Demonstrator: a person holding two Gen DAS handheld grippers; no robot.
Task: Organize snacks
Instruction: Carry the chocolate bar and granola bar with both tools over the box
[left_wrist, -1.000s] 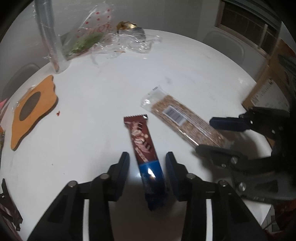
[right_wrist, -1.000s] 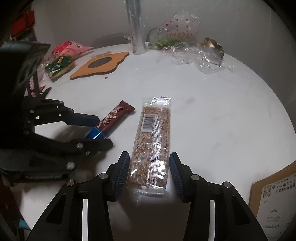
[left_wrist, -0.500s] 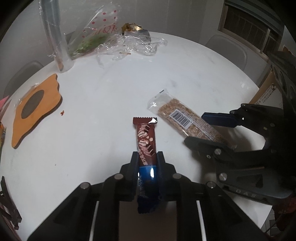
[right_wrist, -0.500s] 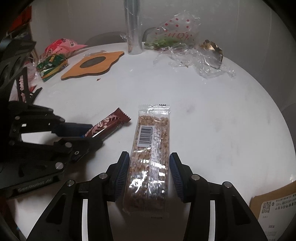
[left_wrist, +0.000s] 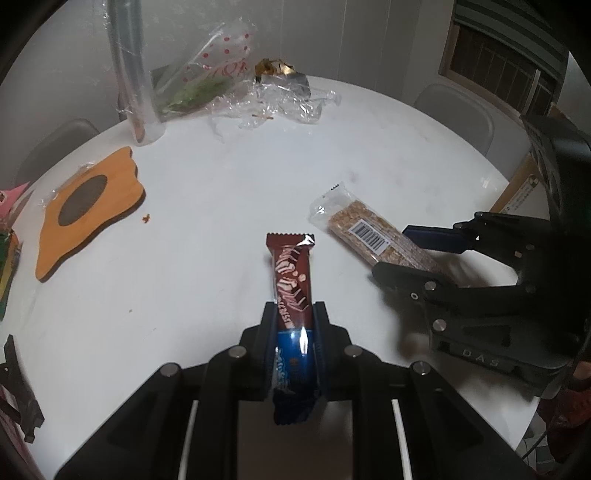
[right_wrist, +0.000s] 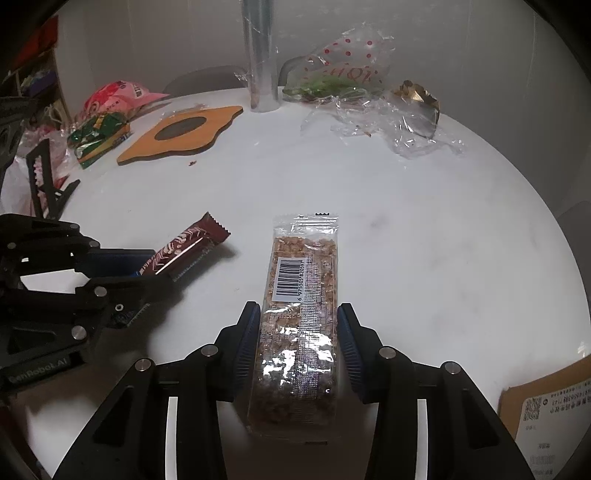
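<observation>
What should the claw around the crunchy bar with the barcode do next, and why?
Probably squeeze shut. The right gripper has one finger on each side of the cereal bar, but both sit beside the wrapper and are not pinching it. The bar looks like it lies flat on the white table. The left gripper already clamps the chocolate bar.

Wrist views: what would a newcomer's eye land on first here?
Each gripper has a snack between its fingers: the left gripper is clamped on a brown and blue chocolate bar, and the right gripper straddles a clear-wrapped granola bar. Crumpled cellophane clutters the white round table's far edge.
</observation>
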